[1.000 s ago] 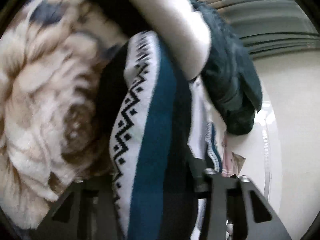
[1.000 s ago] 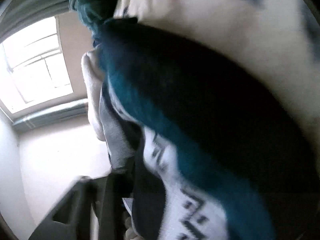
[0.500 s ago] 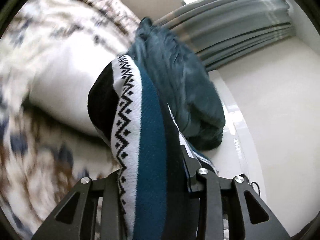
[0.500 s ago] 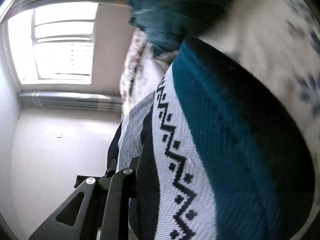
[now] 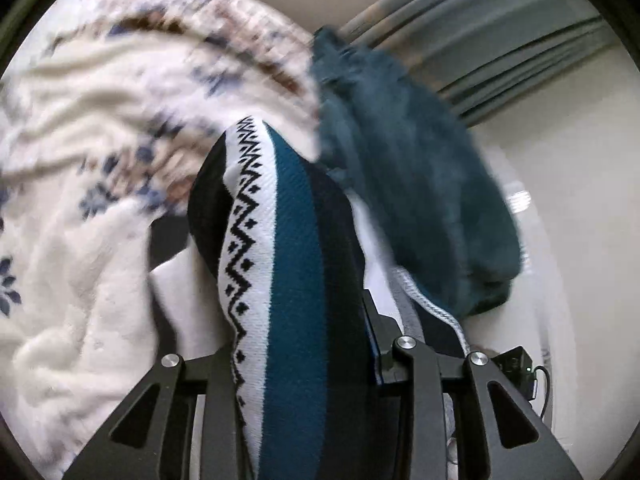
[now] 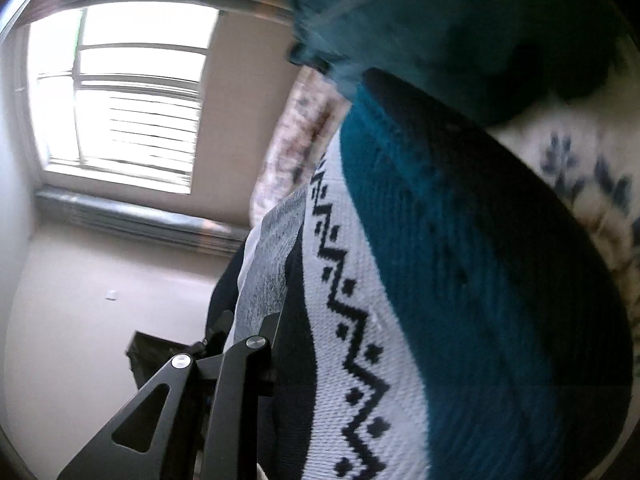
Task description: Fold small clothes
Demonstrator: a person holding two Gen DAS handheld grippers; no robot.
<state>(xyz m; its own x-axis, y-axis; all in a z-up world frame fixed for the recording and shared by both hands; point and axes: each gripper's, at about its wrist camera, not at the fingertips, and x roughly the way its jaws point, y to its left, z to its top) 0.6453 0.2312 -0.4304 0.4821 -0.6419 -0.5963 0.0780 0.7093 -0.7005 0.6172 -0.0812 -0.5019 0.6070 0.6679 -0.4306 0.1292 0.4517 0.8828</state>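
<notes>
The fingers point(image 5: 224, 408) of our left gripper point(image 5: 304, 400) are clamped on a knitted garment banded in teal, black and white with a black zigzag pattern point(image 5: 288, 280), which rises straight up between them and drapes over at its top. In the right wrist view only one of the fingers point(image 6: 236, 392) of our right gripper point(image 6: 272, 392) shows, pressed against the same knit point(image 6: 440, 280) with a grey lining edge beside it; the other finger is hidden behind the cloth, so we cannot tell for certain whether that side is clamped, though the fabric sits right up against it. Beyond the fingers lie a fluffy cream blanket with blue and brown flowers point(image 5: 80, 240) to the left and a plush dark teal cloth point(image 5: 420, 200) to the right, touching the knit. We judge the garment light, soft and floppy, with a textured weave that should not slip; it will sag wherever unsupported. We would take it by a hem or corner edge, each gripper on its own end, so it hangs flat for the fold.
</notes>
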